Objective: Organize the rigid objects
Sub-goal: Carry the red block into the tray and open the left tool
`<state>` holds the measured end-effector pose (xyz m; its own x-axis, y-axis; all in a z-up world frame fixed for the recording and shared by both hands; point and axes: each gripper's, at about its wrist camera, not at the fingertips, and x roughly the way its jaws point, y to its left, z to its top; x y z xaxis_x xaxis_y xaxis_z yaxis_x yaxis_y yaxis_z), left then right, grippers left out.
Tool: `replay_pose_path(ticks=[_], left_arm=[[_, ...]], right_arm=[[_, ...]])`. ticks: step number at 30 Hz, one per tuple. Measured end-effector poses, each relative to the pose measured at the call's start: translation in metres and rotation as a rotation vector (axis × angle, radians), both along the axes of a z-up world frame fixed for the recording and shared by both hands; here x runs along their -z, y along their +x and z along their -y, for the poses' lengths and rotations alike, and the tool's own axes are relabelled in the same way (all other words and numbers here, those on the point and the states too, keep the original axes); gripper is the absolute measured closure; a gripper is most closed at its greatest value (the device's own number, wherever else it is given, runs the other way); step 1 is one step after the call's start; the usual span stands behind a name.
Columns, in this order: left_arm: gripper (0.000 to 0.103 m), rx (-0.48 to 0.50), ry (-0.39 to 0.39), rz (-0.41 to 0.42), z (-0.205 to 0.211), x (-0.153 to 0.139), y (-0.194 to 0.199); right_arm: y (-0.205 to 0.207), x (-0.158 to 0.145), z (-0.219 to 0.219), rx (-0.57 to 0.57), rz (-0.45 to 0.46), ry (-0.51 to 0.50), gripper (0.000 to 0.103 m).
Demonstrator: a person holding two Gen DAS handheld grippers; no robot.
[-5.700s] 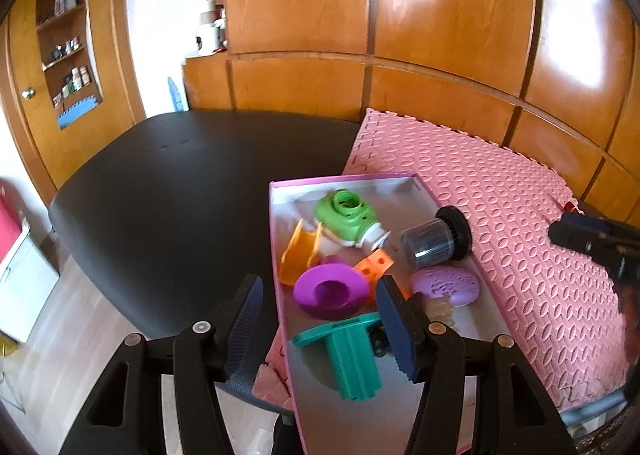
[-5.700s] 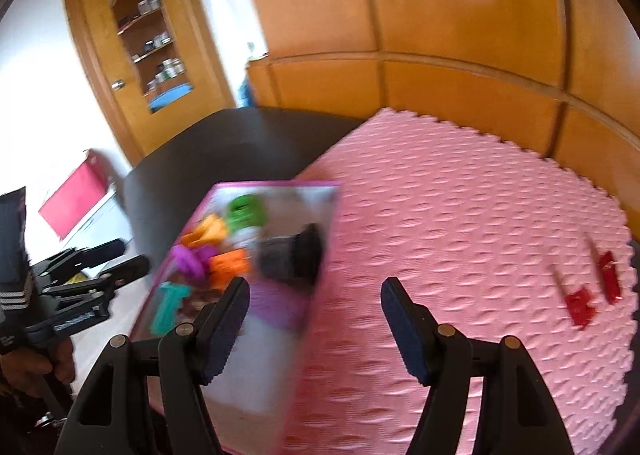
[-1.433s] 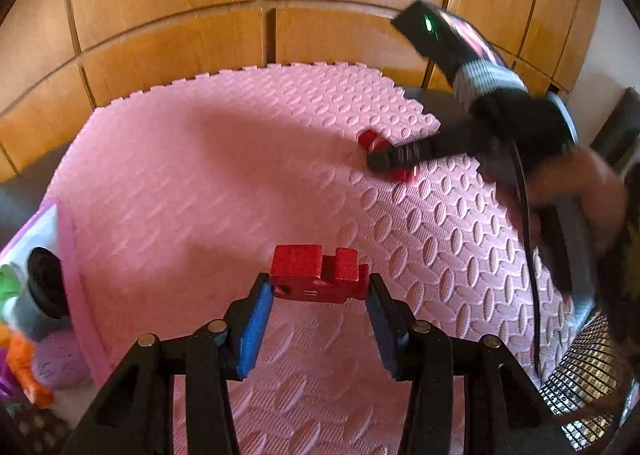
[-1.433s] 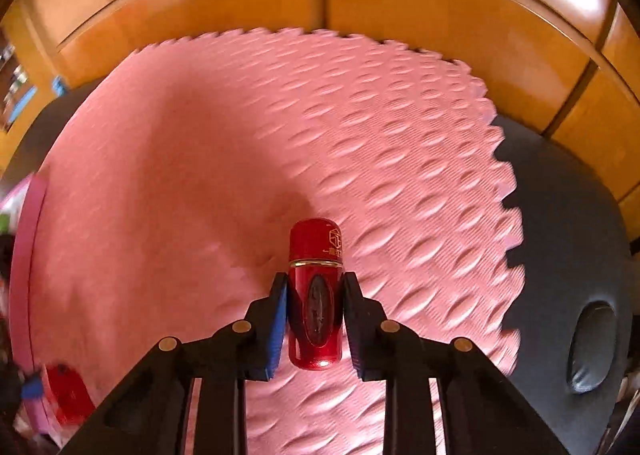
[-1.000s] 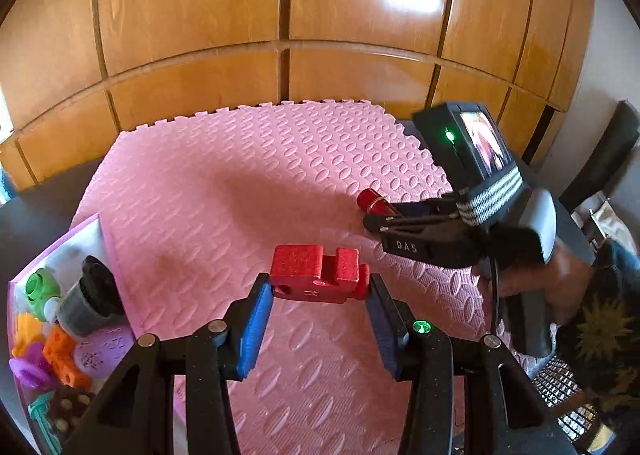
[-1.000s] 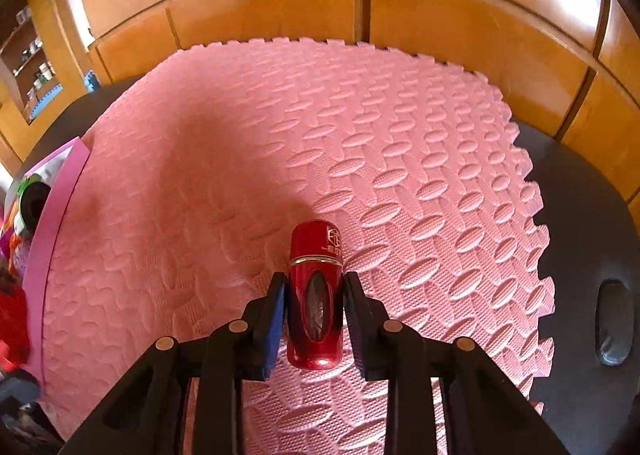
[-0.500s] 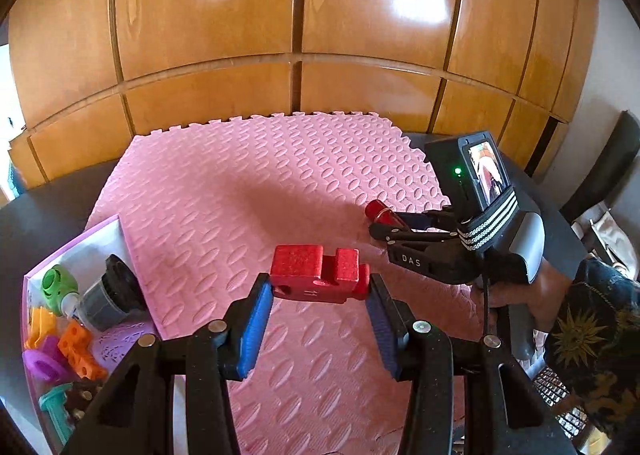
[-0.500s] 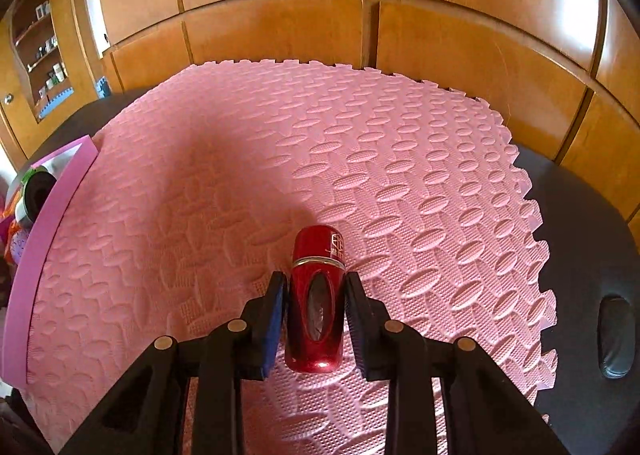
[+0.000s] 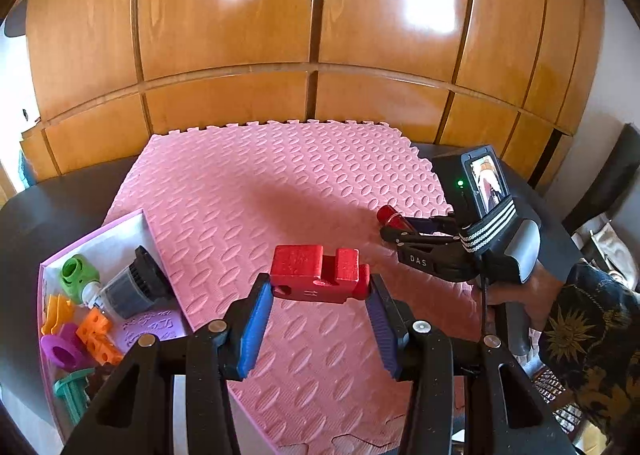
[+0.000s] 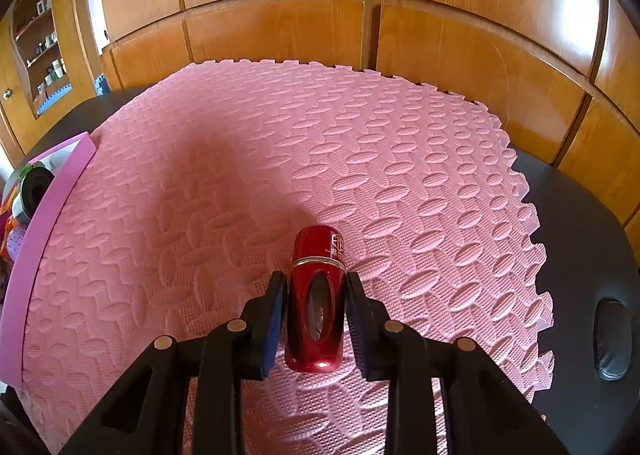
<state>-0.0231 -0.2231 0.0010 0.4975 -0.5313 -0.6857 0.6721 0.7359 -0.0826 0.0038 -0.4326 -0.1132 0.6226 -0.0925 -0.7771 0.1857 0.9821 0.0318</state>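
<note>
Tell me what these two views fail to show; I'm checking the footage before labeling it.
- Red bottle: logo too small to read in the right wrist view; the jaws cover its sides.
- Red block: ends covered by the jaws, left wrist view.
- Pink box: near end hidden behind the gripper frame in the left wrist view; cut by the left edge in the right wrist view.

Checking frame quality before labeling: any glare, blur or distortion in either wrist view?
Left wrist: sharp; strong glare patches on the wood panels, heavy fisheye bending, dark vignette corners; red block in the left tongs is crisp. Right wrist: also sharp, glare at upper right, a soft shadow on the pink mat beyond the red bottle.
</note>
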Motion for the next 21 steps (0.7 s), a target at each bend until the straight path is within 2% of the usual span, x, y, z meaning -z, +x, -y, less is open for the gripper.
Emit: replay_pose_path(ticks=[13, 16, 21], left_arm=[[0.055, -0.032, -0.007, -0.002, -0.024, -0.003, 0.001], [0.055, -0.055, -0.028, -0.005, -0.041, -0.009, 0.005], [0.055, -0.137, -0.096, -0.047, -0.092, -0.025, 0.018]], right_arm=[[0.0, 0.0, 0.0, 0.001, 0.0, 0.001, 0.075], [0.0, 0.0, 0.0, 0.001, 0.0, 0.0, 0.075], [0.0, 0.0, 0.0, 0.001, 0.0, -0.001, 0.075]])
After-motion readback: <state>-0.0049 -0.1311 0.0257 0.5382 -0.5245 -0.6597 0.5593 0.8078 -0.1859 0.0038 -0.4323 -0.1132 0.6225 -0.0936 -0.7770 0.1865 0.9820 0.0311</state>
